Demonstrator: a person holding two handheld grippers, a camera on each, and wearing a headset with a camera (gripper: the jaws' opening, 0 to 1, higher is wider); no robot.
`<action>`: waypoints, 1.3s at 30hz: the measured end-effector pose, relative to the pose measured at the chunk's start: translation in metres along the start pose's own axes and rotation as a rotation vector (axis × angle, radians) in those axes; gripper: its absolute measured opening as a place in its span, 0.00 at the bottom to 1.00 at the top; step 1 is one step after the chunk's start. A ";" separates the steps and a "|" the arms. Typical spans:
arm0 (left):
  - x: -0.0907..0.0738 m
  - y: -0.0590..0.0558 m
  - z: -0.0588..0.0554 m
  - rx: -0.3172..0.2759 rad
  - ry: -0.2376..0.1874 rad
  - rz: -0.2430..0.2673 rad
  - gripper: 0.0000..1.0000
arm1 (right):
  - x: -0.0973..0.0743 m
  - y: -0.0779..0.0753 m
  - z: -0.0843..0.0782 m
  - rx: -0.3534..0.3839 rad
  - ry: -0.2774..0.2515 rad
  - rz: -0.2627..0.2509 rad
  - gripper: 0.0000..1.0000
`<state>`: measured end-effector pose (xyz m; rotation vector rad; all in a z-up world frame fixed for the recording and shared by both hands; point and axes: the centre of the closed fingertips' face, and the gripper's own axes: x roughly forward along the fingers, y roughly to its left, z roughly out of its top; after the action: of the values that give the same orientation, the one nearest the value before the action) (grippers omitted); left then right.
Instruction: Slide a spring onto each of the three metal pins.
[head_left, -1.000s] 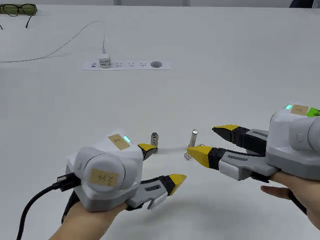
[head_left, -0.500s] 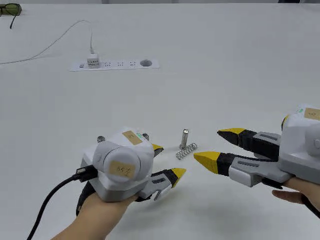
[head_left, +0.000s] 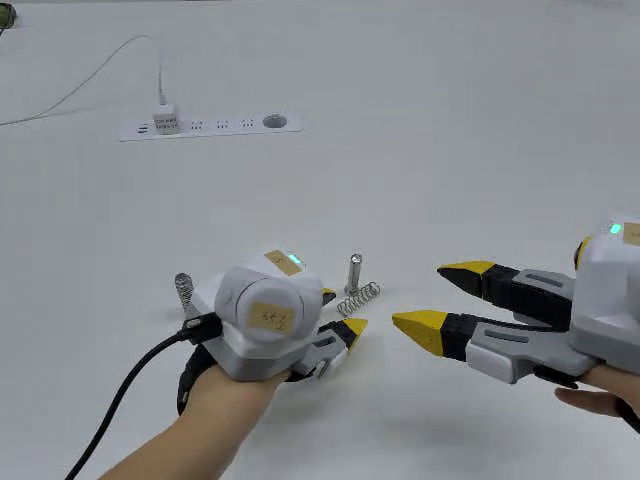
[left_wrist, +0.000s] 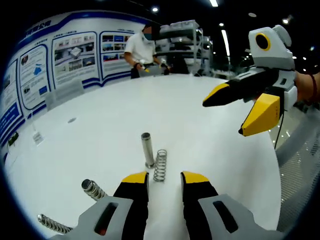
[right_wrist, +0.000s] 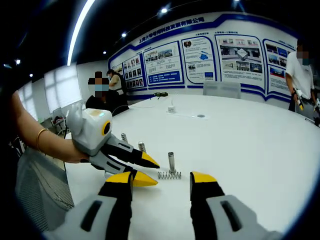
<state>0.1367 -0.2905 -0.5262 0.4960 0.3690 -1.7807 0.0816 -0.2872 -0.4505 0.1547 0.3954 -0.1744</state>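
Between the left gripper's (left_wrist: 165, 177) fingers (left_wrist: 136, 179) there is a moderate gap w/ nothing held. Just ahead of the tips a loose spring (left_wrist: 160, 165) lies on the white worktop (left_wrist: 100, 125), right beside the foot of a bare metal pin (left_wrist: 146, 149) that stands upright (touching or not, can't tell).

Opposite, the right gripper (right_wrist: 161, 177) has its fingers (right_wrist: 202, 179) spread wide, also empty. They point at the same pin & spring from the other side, a short way off.

From the head view the loose spring lies slanted just right of the bare metal pin, btwn the two grippers and nearer the left one.

Further out, left of the left gripper's body, a second pin (head_left: 184, 290) stands w/ a spring round it. A third pin (left_wrist: 92, 189), also coil-wrapped, sits at lower left in the left gripper view.

At the far side of the worktop lies a power strip (head_left: 205, 126) w/ a white plug (head_left: 164, 115) and a cable (head_left: 90, 75) trailing off. Posters (right_wrist: 210, 50) line the wall, and a person (left_wrist: 140, 50) stands at the far end.
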 end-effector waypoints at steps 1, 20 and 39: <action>0.001 0.000 -0.001 -0.005 0.003 0.001 0.26 | 0.000 0.000 0.000 0.000 -0.001 -0.002 0.47; 0.012 0.002 -0.007 0.024 0.049 -0.012 0.12 | 0.000 0.002 -0.006 0.013 0.017 0.016 0.47; 0.001 -0.014 -0.002 0.011 0.035 -0.051 0.10 | -0.003 -0.008 -0.001 0.073 -0.002 -0.028 0.46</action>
<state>0.1233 -0.2869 -0.5285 0.5302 0.4002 -1.8260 0.0766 -0.2949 -0.4506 0.2210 0.3900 -0.2170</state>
